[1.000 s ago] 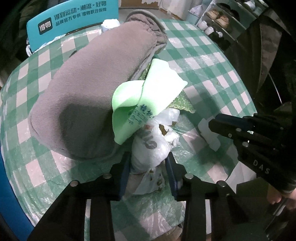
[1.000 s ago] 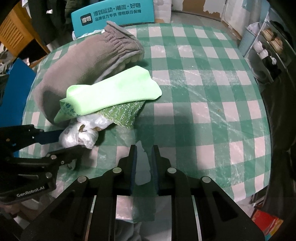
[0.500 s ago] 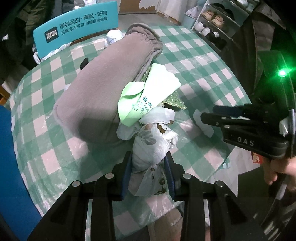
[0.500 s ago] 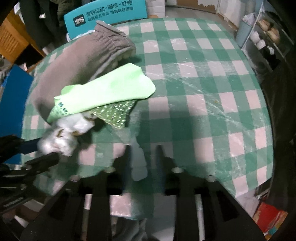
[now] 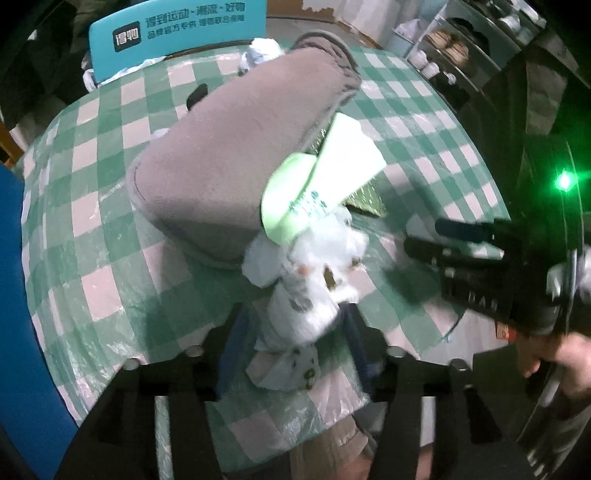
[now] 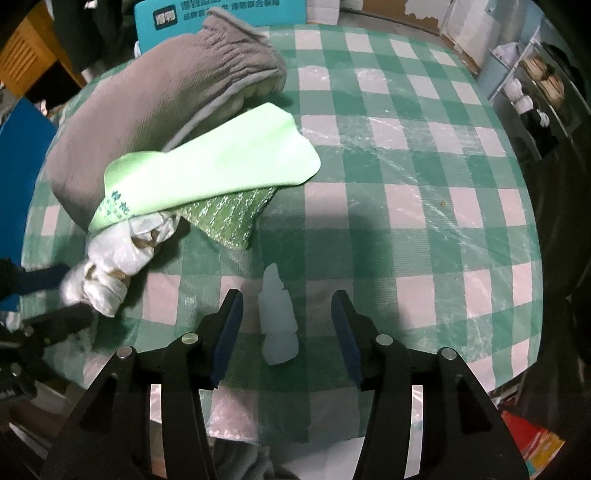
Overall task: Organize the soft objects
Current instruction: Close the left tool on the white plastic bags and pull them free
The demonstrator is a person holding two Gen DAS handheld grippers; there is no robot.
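Round table (image 6: pixel 424 184) under us, green-and-white check cloth with a glossy, wrinkled clear plastic cover on top. Behind it we see a teal chair back (image 5: pixel 177 33) with white print, plus shelving (image 6: pixel 535 85) off to the right holding shoes.

Soft items sit piled at the table's left side. Grey fleece cushion (image 6: pixel 147 110) is long and plump, with an elastic-gathered end and a pale lining showing at the seam. Light green foam sheet (image 6: pixel 221 173) drapes over its near edge, thin, smooth, rounded corner, small dark print at one end. Under the sheet lies a green glitter scouring cloth (image 6: pixel 229 218), coarse and sparkly, flat on the table.

White plastic bag (image 5: pixel 306 295), thin and crinkled, is twisted into a lumpy roll with brownish contents visible through a gap; we cannot tell what they are. It touches the sheet's printed end.

Our left gripper (image 5: pixel 295 332) has just been opening: the bag is between the blue pads, which stand clear of it, so released. Our right gripper (image 6: pixel 286 325) has also just been opening; a small translucent white plastic wad (image 6: pixel 277 317), ridged and tapered, lies on the table between its spread jaws, untouched.
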